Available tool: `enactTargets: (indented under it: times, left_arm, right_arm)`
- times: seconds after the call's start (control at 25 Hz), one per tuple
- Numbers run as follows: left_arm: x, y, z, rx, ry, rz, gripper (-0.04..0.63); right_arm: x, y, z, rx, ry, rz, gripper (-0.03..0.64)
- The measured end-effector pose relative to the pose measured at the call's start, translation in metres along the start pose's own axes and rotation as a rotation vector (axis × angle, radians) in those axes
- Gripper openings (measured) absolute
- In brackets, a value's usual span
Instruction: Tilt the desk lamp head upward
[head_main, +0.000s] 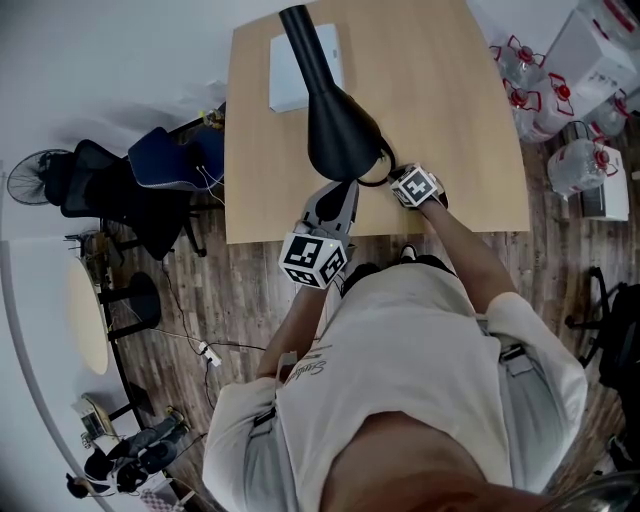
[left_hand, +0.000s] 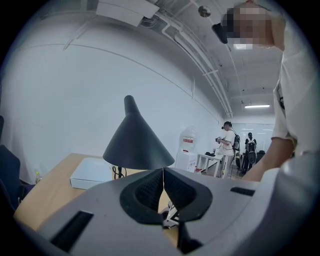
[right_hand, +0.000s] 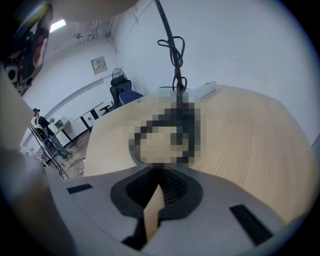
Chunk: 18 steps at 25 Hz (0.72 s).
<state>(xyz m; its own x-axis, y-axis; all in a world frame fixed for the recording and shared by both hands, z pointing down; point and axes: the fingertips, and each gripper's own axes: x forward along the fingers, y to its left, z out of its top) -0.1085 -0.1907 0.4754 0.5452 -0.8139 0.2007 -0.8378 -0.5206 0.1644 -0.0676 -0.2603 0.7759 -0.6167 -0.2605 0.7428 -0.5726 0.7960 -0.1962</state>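
Observation:
A black desk lamp stands on the wooden desk (head_main: 470, 120), and its cone-shaped head (head_main: 338, 125) hangs over the desk's near half. In the left gripper view the cone (left_hand: 137, 142) is just ahead of and above the jaws. My left gripper (head_main: 338, 192) sits right below the cone's rim and is shut (left_hand: 163, 182), with its pads pressed together on nothing. Over at the lamp's ring base (head_main: 380, 172), my right gripper (head_main: 395, 180) is low over the desk, shut (right_hand: 159, 187) and empty. The lamp's stem and coiled cable (right_hand: 173, 52) rise ahead of it.
A flat white box (head_main: 300, 65) lies at the desk's far end behind the lamp. A blue office chair (head_main: 165, 160) and a fan (head_main: 35, 175) are left of the desk; water jugs (head_main: 540, 90) and cartons are to its right. People (left_hand: 230, 142) stand far off.

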Motion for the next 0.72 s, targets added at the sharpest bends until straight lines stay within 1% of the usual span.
enactTargets:
  times: [0.32,0.48,0.72]
  left_arm:
    - [-0.017,-0.021,0.027,0.007,-0.033,-0.02,0.015]
    - [-0.024,-0.026,0.041,-0.002,-0.05,-0.028,0.015]
    - [-0.032,-0.032,0.06,0.007,-0.081,-0.037,0.015]
  right_arm:
    - [-0.001,-0.002,-0.003,-0.021,0.01,-0.023,-0.005]
    - [-0.001,-0.001,-0.003,-0.026,0.019,-0.023,-0.005]
    - [0.001,0.001,-0.003,-0.037,0.028,-0.023,-0.004]
